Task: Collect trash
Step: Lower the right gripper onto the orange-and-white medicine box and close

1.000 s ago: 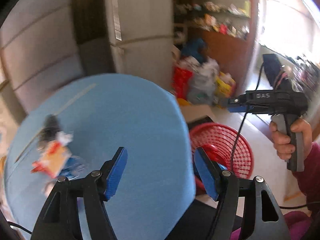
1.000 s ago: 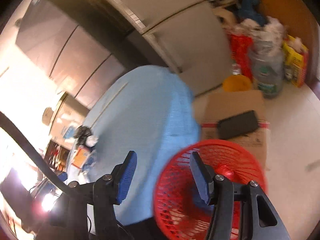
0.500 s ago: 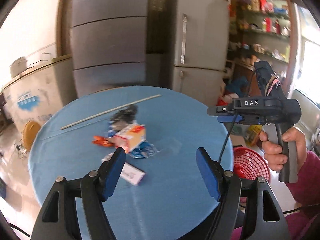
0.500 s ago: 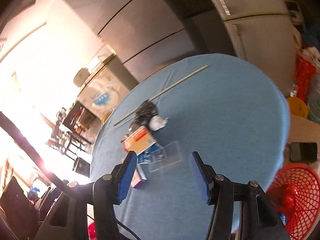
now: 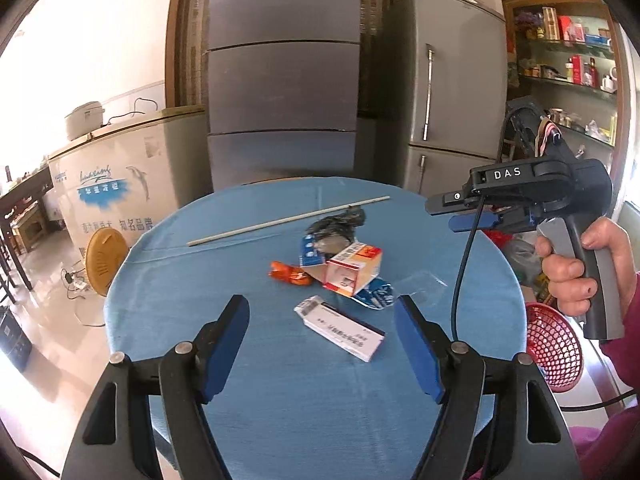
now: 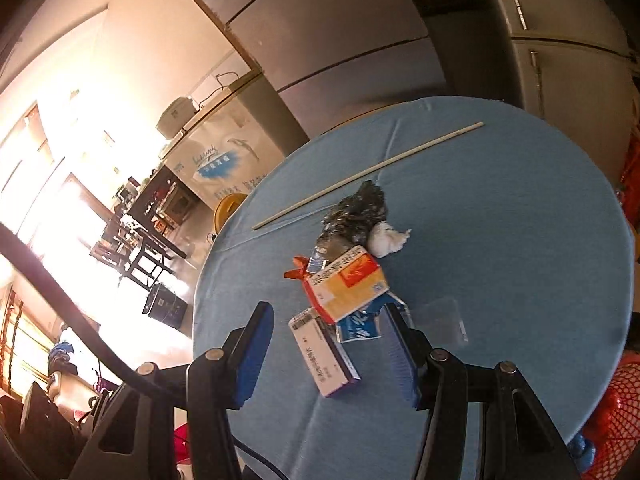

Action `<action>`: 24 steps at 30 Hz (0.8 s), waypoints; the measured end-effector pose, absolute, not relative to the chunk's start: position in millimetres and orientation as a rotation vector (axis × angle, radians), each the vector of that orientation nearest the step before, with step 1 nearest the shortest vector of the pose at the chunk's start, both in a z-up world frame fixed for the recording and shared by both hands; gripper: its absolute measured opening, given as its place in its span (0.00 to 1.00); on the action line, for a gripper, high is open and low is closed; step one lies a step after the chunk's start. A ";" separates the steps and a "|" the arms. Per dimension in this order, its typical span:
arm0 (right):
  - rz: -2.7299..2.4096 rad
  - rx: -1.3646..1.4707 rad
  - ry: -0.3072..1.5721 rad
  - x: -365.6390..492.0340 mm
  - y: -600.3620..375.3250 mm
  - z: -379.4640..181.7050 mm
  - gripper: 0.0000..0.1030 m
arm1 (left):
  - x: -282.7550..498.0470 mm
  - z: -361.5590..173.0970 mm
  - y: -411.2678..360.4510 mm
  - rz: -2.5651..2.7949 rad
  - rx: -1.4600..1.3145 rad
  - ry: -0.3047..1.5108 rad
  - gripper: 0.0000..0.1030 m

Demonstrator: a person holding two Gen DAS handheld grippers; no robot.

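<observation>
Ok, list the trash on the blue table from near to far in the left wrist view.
White flat box → blue wrapper → orange-and-white carton → crumpled black bag → long thin stick.

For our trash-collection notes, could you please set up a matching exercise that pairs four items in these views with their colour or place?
Things:
1. crumpled tissue
2. long thin stick
3. mesh basket
4. flat box with a barcode

Descriptions:
A. red, on the floor beside the table
B. white, touching the dark crumpled bag
C. nearest piece of trash to the left gripper
D. pale, lying alone at the table's far side

Pairs: 1-B, 2-D, 3-A, 4-C
</observation>
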State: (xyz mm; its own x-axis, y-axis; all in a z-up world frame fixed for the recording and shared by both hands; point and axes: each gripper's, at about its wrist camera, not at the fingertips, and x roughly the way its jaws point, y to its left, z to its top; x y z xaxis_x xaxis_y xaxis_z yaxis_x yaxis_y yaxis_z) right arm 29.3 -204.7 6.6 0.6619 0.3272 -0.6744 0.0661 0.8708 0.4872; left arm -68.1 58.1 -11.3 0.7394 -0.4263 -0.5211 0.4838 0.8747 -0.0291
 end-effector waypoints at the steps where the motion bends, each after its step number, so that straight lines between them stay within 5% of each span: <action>1: 0.156 0.503 0.850 33.1 -201.1 5.0 0.57 | -66.5 -12.4 59.4 -0.499 0.107 0.547 0.73; 24: 0.124 0.560 0.892 45.7 -233.3 -31.1 0.57 | -30.4 -42.6 32.0 -0.471 0.156 0.674 0.73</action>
